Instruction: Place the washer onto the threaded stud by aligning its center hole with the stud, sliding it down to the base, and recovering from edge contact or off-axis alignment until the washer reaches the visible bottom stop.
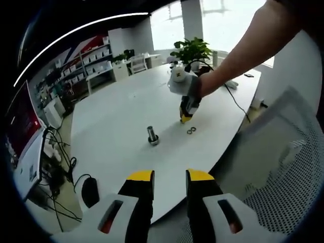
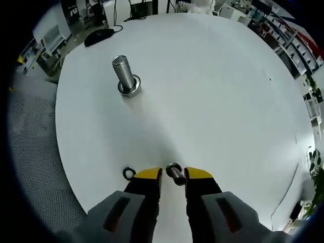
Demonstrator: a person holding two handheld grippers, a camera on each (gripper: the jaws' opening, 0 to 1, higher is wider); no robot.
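Two washers (image 2: 129, 173) flank the right hand-held gripper (image 2: 173, 177); stud (image 2: 124, 74) well apart.

I count two washers on the table (image 2: 228, 91): one washer (image 2: 129, 173) lies just left of my right gripper (image 2: 173, 174), the other washer (image 2: 173, 167) sits between its yellow tips. One threaded stud (image 2: 124, 74) stands upright. I see two grippers; the left gripper (image 1: 169, 176) makes the pair.

Left gripper view looks across the table (image 1: 121, 116) from afar; right gripper view hovers close above it.
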